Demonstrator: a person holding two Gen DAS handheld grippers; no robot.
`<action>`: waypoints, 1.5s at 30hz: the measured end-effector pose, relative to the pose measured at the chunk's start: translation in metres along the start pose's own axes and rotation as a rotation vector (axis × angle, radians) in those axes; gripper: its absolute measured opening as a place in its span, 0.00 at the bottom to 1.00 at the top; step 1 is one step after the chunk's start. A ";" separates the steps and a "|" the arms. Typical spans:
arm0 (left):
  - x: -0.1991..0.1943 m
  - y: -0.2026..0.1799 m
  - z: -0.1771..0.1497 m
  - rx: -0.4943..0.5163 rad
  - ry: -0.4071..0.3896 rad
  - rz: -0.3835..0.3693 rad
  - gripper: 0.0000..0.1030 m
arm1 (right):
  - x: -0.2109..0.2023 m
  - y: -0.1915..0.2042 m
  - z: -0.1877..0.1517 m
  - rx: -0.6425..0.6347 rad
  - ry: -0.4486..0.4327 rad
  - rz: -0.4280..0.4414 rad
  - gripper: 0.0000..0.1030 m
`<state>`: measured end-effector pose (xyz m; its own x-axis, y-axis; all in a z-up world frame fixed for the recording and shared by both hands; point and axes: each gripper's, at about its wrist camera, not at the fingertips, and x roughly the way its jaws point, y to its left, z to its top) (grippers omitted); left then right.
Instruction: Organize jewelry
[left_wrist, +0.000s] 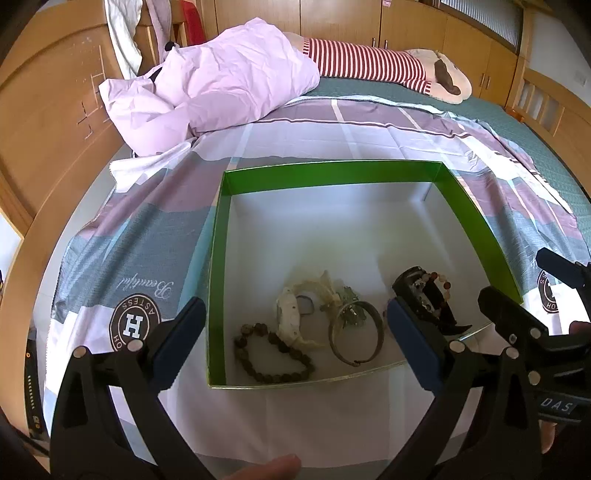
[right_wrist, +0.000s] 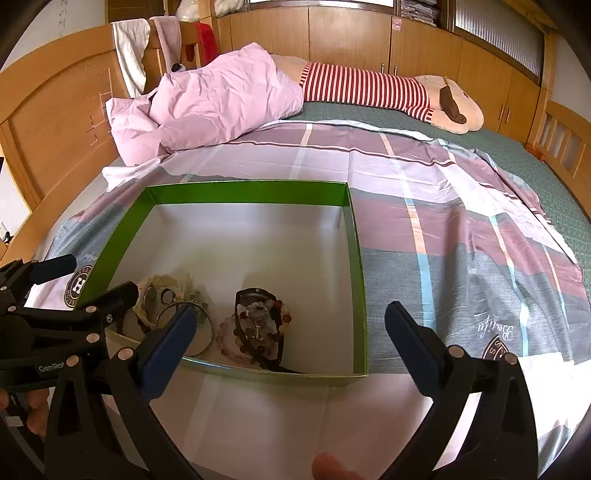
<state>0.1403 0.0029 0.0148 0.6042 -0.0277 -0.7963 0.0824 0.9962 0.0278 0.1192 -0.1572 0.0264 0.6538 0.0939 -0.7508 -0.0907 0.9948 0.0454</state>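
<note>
Now both our hand-held grippers, left and right, gape empty above the green box. We should pick one piece, perhaps the metal bangle near its front edge, cleanly.

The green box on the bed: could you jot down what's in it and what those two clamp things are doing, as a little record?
container: green box, shallow, no lid on it, on a checked bedspread
contents: dark bead bracelet, metal bangle, pale carved piece, black watch tangled with a reddish bead bracelet
where they lie: all bunched along the near wall
left gripper: open, holding nothing
right gripper: open, holding nothing
</note>
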 end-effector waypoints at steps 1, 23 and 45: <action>0.000 0.000 0.000 0.000 0.001 0.000 0.95 | 0.000 0.000 0.000 0.000 0.000 0.000 0.97; 0.002 0.000 -0.001 -0.004 0.015 -0.003 0.96 | 0.000 -0.001 -0.001 -0.001 -0.004 -0.002 0.97; 0.003 0.001 -0.001 0.000 0.020 0.000 0.96 | -0.001 -0.001 -0.001 -0.008 -0.005 -0.003 0.97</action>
<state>0.1411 0.0034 0.0115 0.5886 -0.0258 -0.8080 0.0819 0.9963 0.0278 0.1173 -0.1583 0.0266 0.6578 0.0909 -0.7476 -0.0945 0.9948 0.0379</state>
